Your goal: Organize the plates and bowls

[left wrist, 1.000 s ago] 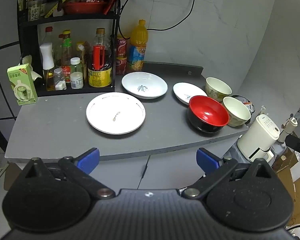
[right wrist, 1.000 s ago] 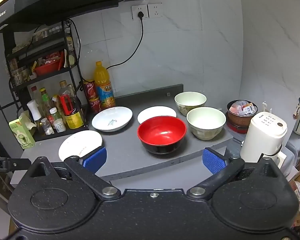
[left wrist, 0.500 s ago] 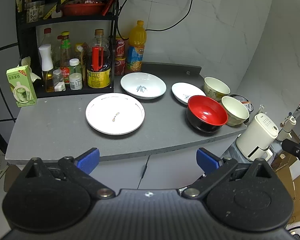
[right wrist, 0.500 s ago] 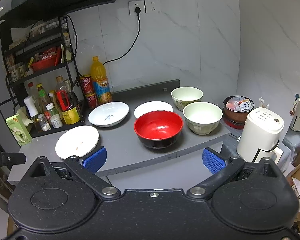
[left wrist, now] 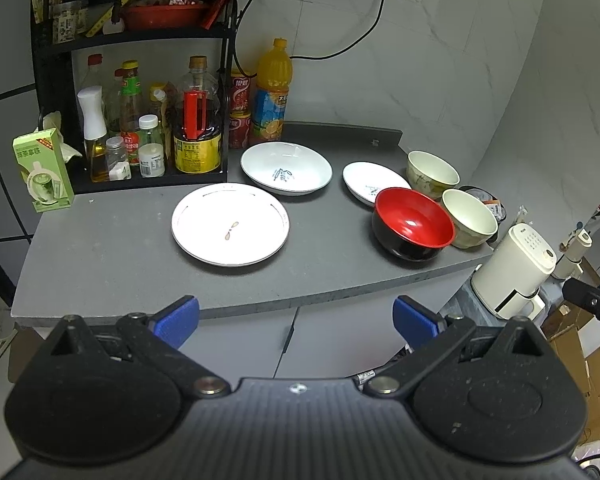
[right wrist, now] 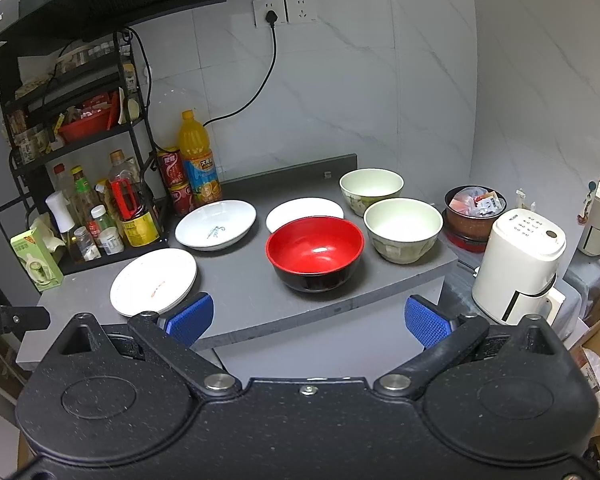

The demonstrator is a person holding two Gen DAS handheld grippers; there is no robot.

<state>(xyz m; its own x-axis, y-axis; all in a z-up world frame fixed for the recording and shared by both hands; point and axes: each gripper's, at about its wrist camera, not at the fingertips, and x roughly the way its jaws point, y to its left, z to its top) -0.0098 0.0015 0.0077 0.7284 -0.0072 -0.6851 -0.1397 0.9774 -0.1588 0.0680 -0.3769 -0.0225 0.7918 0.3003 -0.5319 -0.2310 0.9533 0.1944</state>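
A grey kitchen counter fills both views, backed by a pale marbled wall, and I stand short of its front edge with a tool in each hand. On the counter's left end a black shelf rack holds sauce bottles, with an orange drink bottle just beside it.

The dishes lie spread out in a loose row, none stacked. Biggest is a flat white plate near the front, left of centre. Behind it sits a shallow white dish with a small blue mark. To the right is a red bowl, black outside, which hides part of a smaller white plate behind it. Right again are two cream bowls, the nearer cream bowl close beside the red one and the farther cream bowl towards the wall.

My left gripper hangs below the counter edge, its blue pads spread wide with nothing between them. My right gripper is the same: wide apart, empty, facing the red bowl.

As I judge it, sorting has not begun; every plate and bowl is yet to be gathered, plates with plates and bowls nested together
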